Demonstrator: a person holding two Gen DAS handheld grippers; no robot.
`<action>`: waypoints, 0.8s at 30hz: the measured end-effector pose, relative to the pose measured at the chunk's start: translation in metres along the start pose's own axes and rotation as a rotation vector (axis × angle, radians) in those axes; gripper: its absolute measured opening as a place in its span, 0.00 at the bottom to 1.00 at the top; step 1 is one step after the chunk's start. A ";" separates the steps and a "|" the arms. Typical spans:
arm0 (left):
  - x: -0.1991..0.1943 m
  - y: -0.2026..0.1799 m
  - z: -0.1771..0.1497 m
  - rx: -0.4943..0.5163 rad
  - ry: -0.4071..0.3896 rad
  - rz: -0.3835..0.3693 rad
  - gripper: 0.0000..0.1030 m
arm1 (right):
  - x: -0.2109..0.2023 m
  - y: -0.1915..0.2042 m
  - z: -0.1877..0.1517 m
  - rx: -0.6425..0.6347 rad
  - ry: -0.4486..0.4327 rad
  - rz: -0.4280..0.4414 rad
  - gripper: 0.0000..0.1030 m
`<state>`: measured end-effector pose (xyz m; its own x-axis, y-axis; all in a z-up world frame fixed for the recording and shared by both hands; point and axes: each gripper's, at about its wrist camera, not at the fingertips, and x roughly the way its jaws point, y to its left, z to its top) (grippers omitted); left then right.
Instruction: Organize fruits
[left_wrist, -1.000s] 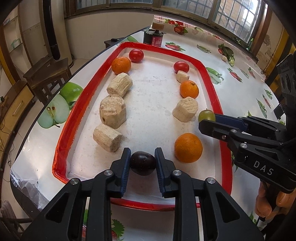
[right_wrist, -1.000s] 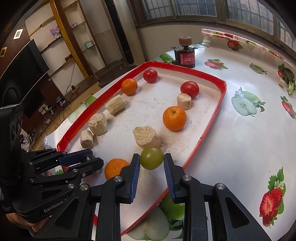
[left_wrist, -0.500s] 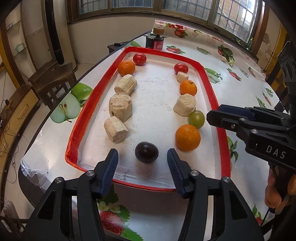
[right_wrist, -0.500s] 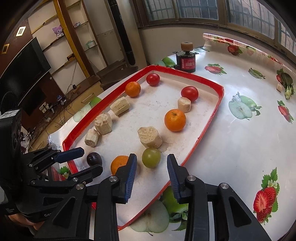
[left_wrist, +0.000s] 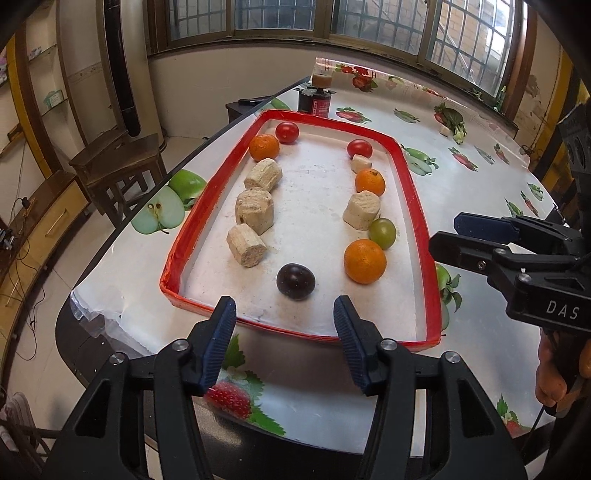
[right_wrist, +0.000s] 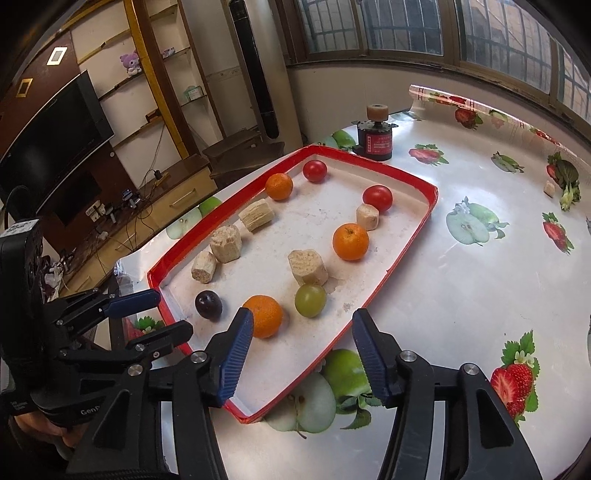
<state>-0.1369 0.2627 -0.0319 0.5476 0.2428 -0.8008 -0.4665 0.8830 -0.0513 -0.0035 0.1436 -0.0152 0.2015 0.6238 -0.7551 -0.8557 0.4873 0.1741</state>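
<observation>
With your left gripper (left_wrist: 284, 343) and right gripper (right_wrist: 301, 354) jaws just opened and empty, the dark plum (left_wrist: 296, 281) and green grape (right_wrist: 310, 300) lie ahead of them in the red tray (left_wrist: 417, 206), so placing looks done.

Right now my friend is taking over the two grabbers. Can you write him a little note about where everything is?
Left gripper: open, empty, jaws just opened, off the dark plum.
Right gripper: open, empty, jaws just opened, off the green fruit.
Everything sits in the red tray. Two rows run away from you. One has a tomato, an orange, three beige chunks, with the plum lying near its front end. The other has a tomato, small chunk, orange, chunk, green fruit, orange.
Done: plum and green fruit released.
Left: no loose fruit shows outside the tray; maybe just tidy the plum.
</observation>
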 end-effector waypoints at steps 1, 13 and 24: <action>-0.001 0.001 -0.001 -0.003 -0.001 0.006 0.57 | -0.002 0.001 -0.002 -0.006 0.000 0.003 0.57; -0.023 0.004 -0.018 0.008 -0.037 0.053 0.75 | -0.017 0.001 -0.017 -0.116 -0.016 0.013 0.80; -0.035 -0.007 -0.029 0.051 -0.082 0.092 0.81 | -0.026 0.007 -0.035 -0.303 0.019 0.107 0.83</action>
<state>-0.1732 0.2366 -0.0205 0.5604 0.3535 -0.7490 -0.4822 0.8745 0.0520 -0.0314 0.1096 -0.0161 0.0965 0.6485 -0.7551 -0.9751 0.2138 0.0590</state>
